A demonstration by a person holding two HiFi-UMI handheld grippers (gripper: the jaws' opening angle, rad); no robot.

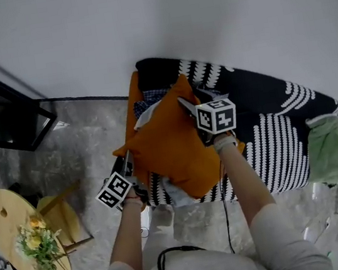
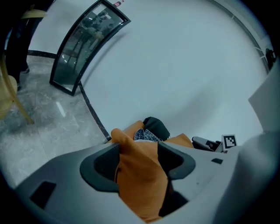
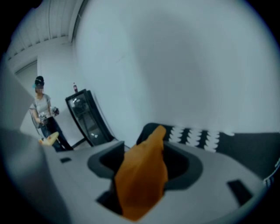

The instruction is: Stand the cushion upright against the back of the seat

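Status: placing is under way, not signed off. The cushion (image 1: 169, 142) sits between my two grippers over the left end of the seat (image 1: 269, 123). It is turned corner-up like a diamond, its broad face tipped toward me rather than plainly vertical. My left gripper (image 2: 139, 162) has its jaws spread wide. The cushion's left corner lies loose between them, the fabric slack and not pinched. My right gripper (image 3: 144, 168) is likewise at full spread, with the cushion's upper corner rising between its jaws unclamped. I hold nothing firmly on either side. Beyond the right gripper runs the back of the seat (image 1: 257, 88); I cannot tell whether the cushion's top corner touches it. I judge that the lift and carry are done. What is left is to square the cushion, set it on an edge and lean it on the back, then confirm that it rests there. Materials: the cushion is plain orange cloth, soft and plump, square, with pointed corners that crease where they fold. The seat is long and low, upholstered in black with rows of white bars forming scalloped bands. A blue checked cloth (image 1: 146, 101) shows just behind the cushion, beyond my left gripper. A pale green cloth (image 1: 325, 149) drapes over the far end of the seat, well to the right of my right gripper.
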